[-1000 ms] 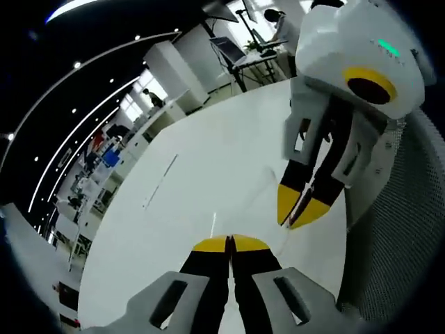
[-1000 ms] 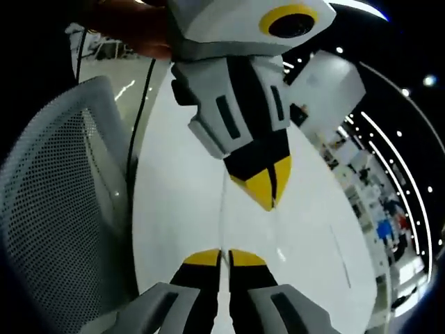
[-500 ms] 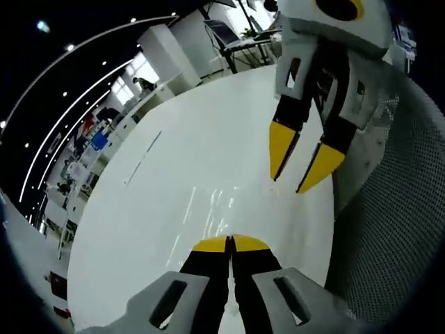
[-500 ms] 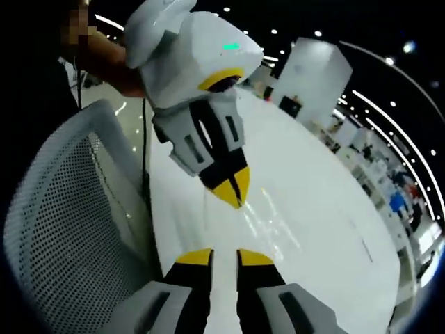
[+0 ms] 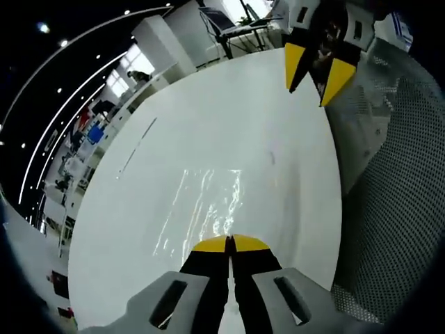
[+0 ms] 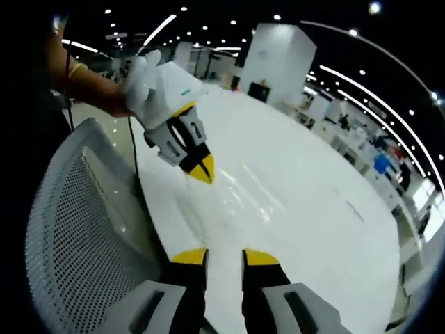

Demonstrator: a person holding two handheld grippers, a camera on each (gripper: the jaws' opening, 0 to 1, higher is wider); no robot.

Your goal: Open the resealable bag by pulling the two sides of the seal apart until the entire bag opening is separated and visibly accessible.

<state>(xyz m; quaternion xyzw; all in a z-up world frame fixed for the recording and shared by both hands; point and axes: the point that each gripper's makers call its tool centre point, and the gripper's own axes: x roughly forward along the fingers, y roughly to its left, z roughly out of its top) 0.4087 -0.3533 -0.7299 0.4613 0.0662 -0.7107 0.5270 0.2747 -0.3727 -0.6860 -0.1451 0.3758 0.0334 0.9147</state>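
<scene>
The clear bag lies flat on the white table, right in front of the left gripper — its yellow tips are pressed tight together, pinching the bag's near edge. The right gripper is up off the bag — its tips have a gap between them, holding nothing.

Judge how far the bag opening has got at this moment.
Done: cannot confirm the seal is apart. In hand: the shut left claw pinches the clear crinkled plastic bag lying on the white table; the open right claw holds nothing. Left: show the opening fully separated.
</scene>
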